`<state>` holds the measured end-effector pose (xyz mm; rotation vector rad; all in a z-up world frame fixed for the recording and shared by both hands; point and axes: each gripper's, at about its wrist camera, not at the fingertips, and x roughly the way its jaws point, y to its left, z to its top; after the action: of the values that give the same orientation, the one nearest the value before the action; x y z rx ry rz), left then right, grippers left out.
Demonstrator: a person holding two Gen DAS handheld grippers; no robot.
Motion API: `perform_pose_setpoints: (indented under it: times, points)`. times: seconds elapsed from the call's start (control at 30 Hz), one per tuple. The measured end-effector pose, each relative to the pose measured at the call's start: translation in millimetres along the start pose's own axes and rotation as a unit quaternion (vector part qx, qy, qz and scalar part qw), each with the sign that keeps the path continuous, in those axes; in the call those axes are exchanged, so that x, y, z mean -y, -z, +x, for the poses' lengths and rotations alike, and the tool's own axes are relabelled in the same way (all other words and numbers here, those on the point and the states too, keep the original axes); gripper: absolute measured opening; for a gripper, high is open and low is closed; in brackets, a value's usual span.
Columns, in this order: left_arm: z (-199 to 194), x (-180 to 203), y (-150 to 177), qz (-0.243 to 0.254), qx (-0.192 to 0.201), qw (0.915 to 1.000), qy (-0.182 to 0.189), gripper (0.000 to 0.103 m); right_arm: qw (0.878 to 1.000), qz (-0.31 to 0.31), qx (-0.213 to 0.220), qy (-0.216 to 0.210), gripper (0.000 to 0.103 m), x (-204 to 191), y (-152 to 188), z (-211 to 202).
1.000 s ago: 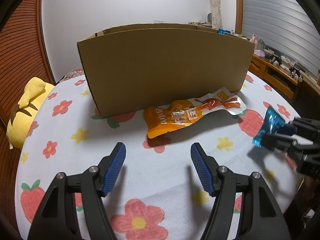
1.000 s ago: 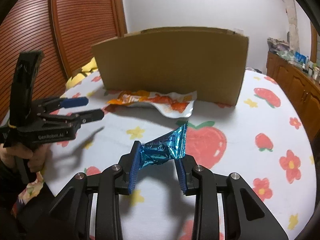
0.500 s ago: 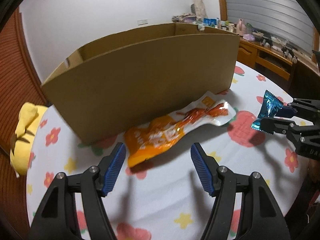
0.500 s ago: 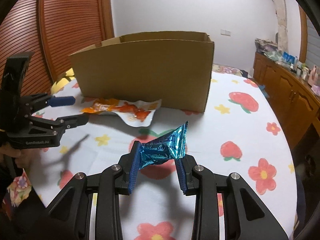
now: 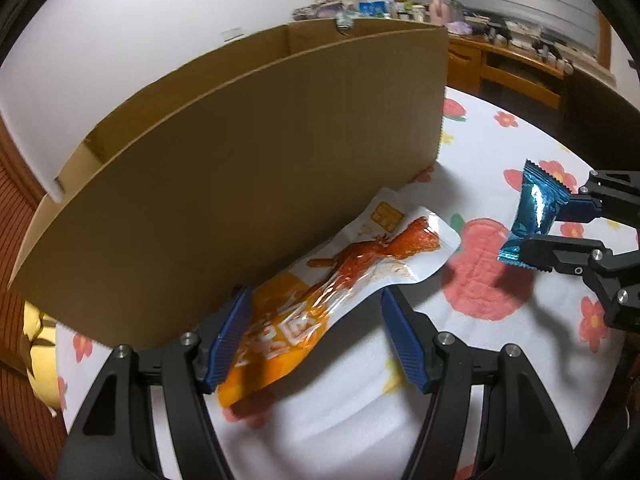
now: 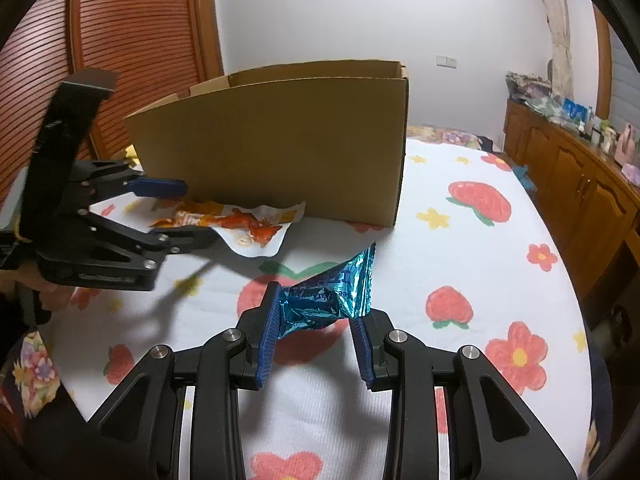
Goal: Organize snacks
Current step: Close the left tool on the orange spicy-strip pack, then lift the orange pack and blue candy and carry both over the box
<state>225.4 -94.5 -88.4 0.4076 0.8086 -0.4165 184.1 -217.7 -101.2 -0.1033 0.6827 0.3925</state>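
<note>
An orange and white snack pouch [image 5: 328, 280] lies on the flowered tablecloth against the front wall of an open cardboard box [image 5: 248, 152]. My left gripper [image 5: 316, 336] is open, its jaws on either side of the pouch's orange end. My right gripper [image 6: 316, 336] is shut on a blue foil snack packet [image 6: 332, 292], held above the cloth to the right of the pouch. The blue packet [image 5: 536, 216] and right gripper [image 5: 560, 228] show in the left wrist view. The pouch [image 6: 244, 224], box [image 6: 280, 148] and left gripper [image 6: 176, 216] show in the right wrist view.
A yellow plush toy [image 5: 36, 340] sits at the table's left edge. A wooden sideboard [image 6: 568, 176] with clutter runs along the right wall. Slatted wooden doors [image 6: 120, 40] stand behind the box on the left. The cloth [image 6: 480, 280] is bare right of the box.
My left gripper has moved forward and down to the pouch, jaws now around its orange end. My right gripper still holds the blue packet and has shifted a little nearer the box.
</note>
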Motion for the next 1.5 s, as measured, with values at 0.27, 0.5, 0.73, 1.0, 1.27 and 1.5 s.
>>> perform_pose_setpoints:
  times: [0.27,0.5,0.73,1.0,1.27,1.5]
  points:
    - [18.6,-4.9,-8.4,-0.01,-0.023,0.9996,0.014,0.067,1.0,-0.004,0.002,-0.006,0.032,-1.6,0.9,0.7]
    - [17.1,-8.5,-7.6,-0.008,-0.02,0.9997,0.015,0.065,1.0,0.003,0.002,-0.011,0.032,0.0,1.0,1.7]
    - [3.1,-8.1,0.6,0.0,-0.014,0.9987,0.05,0.034,1.0,0.003,0.001,-0.012,0.032,-0.3,1.2,2.9]
    - [-20.4,-7.6,16.7,-0.006,-0.015,0.9972,0.072,0.021,1.0,0.006,0.0,-0.013,0.032,1.6,1.4,4.4]
    - [-20.2,-11.4,21.5,-0.024,-0.022,0.9964,0.078,0.018,1.0,0.007,0.0,-0.013,0.032,1.6,1.4,4.2]
    - [-7.6,-12.3,19.1,-0.033,-0.03,0.9972,0.061,0.032,1.0,0.008,-0.001,-0.013,0.032,2.5,2.5,4.9]
